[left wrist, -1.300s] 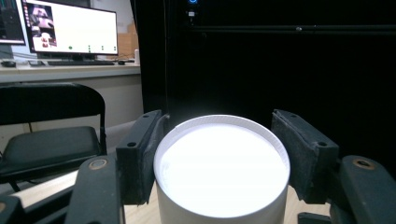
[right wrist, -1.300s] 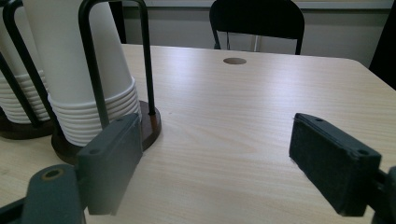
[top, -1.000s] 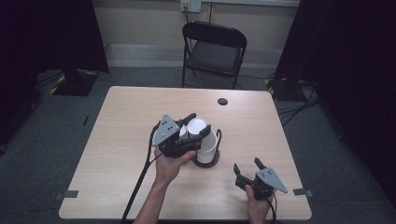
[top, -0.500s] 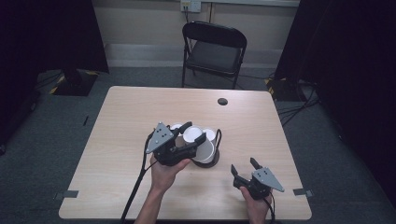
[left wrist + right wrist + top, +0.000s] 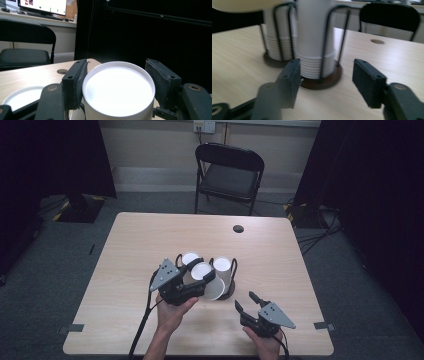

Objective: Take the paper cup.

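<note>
Since the earlier frame my left claw has sunk with its paper cup toward the 2 stacks in the wire holder; my right claw has just been closing, nothing between its pads. The cup, gripped by its rim, lies tilted just above the stacks, beside the right claw. Below is the wooden table; beyond it, a folding chair.

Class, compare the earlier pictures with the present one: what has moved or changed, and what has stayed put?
The left claw, shut on a white cup, has carried it down and toward the person, beside the cup holders. The right claw has shifted slightly across the table, and its jaws have just been closing with nothing between them. The stacked cups, the holders and the chair stayed as they were.
</note>
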Demonstrator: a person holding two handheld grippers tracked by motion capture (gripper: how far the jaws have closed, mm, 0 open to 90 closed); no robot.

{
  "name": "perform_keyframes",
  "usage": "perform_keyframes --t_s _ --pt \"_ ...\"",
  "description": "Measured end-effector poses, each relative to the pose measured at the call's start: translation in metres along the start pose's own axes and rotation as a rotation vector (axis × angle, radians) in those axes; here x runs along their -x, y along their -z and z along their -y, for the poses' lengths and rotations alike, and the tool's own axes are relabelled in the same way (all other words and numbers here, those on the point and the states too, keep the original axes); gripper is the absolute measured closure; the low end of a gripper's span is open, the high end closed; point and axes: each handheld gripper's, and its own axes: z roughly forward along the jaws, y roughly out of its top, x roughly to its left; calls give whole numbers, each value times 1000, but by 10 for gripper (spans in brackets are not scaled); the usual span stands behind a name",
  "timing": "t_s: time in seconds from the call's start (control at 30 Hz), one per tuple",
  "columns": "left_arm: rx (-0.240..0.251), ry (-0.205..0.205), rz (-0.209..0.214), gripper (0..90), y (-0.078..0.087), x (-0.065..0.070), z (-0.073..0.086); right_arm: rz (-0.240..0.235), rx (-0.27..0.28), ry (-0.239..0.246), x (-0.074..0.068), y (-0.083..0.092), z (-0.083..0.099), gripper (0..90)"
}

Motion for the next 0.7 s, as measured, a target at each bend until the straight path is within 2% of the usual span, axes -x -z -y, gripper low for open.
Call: perform_keyframes --t_s 0.03,0.1,0.13,0.23,0.3,0.37,0.4,0.47,0.57,0.63,0.7 --pt "-1 25 8 360 2 -2 4 -25 22 9 -6 0 -1 434" --pt "-2 29 3 360 3 -3 6 -40 32 11 -9 0 0 445" --pt "-8 40 12 360 4 -4 11 -73 49 7 -15 -1 1 467" --pt "-13 52 20 360 5 -4 15 -93 63 12 -20 -3 2 486" --pt "-20 64 41 360 5 -4 19 -117 98 21 -26 -4 2 496" --pt "-12 87 74 361 5 -3 23 -121 114 22 -28 -4 2 499" --pt "-32 80 78 361 5 -2 27 -138 135 22 -29 -4 2 514" --pt "-40 89 89 361 4 -1 30 -145 155 31 -30 -3 2 522" --pt "-46 100 102 361 4 -1 33 -147 163 41 -31 -3 1 529" --pt "-56 130 110 360 4 0 36 -149 163 50 -33 -4 1 543" --pt "-55 142 115 361 4 0 37 -156 168 56 -33 -5 1 547"
